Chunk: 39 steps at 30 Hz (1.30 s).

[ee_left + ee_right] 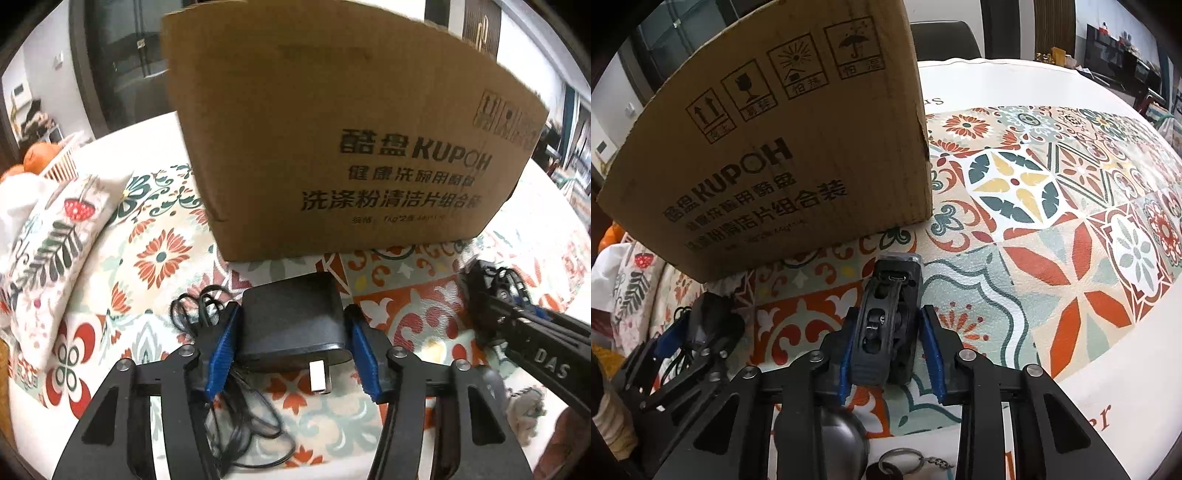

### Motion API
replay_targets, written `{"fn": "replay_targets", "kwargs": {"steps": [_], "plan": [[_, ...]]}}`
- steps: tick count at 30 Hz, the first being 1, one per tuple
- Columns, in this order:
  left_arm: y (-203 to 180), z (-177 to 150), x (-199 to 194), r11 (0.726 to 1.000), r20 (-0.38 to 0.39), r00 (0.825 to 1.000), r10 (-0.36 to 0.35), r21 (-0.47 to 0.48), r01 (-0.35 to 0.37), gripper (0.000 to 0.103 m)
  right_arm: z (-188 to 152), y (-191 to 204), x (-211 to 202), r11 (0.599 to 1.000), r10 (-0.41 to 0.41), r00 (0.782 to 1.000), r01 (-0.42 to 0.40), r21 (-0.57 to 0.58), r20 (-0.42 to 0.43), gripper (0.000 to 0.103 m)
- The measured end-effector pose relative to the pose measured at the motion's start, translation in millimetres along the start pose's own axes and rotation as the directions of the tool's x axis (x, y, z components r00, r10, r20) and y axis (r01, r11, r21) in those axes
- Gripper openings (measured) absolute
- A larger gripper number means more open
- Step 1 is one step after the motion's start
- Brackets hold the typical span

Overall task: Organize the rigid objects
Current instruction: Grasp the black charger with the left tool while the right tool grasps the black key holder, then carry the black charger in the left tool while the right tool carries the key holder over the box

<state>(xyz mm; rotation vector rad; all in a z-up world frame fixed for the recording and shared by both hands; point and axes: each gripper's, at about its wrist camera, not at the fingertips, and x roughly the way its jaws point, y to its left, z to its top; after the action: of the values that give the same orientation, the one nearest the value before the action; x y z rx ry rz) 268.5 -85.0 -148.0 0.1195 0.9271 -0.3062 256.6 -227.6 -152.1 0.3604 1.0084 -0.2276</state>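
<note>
The left gripper [291,343] is squeezing the charger [295,325], the right gripper [888,350] is squeezing a black gadget [886,325]; both probably need lifting into the box [332,147].

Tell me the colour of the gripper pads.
Blue pads on black fingers, clearest in the left wrist view.

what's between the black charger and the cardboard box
Nothing: only bare patterned tablecloth separates the charger from the box, shown in the left wrist view.
</note>
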Motion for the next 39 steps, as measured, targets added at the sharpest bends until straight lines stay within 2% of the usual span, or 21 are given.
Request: {"fn": "replay_targets", "kwargs": {"steps": [6, 10, 13, 25, 39], "plan": [[20, -12, -9, 0.994, 0.007, 0.997, -0.08, -0.076, 0.08, 0.056, -9, 1, -8, 1.0, 0.023, 1.0, -0.023, -0.018, 0.003, 0.031], [26, -19, -17, 0.988, 0.016, 0.994, -0.108, -0.11, 0.109, 0.056, -15, 4, -17, 0.998, 0.052, 0.998, -0.051, -0.04, 0.019, 0.031], [30, -10, -27, 0.987, 0.021, 0.994, -0.11, -0.118, 0.112, 0.056, -19, 6, -23, 0.997, 0.071, 0.997, -0.069, -0.045, 0.026, 0.031], [26, 6, -57, 0.989, 0.089, 0.991, -0.103, -0.095, 0.111, 0.056, -8, 0, -54, 0.992, 0.113, 0.99, -0.108, -0.063, 0.086, 0.031], [12, 32, -111, 0.991, 0.214, 0.97, -0.115, -0.039, 0.126, 0.056, 1, -4, -107, 0.982, 0.187, 0.961, -0.174, -0.08, 0.204, 0.031]]}}
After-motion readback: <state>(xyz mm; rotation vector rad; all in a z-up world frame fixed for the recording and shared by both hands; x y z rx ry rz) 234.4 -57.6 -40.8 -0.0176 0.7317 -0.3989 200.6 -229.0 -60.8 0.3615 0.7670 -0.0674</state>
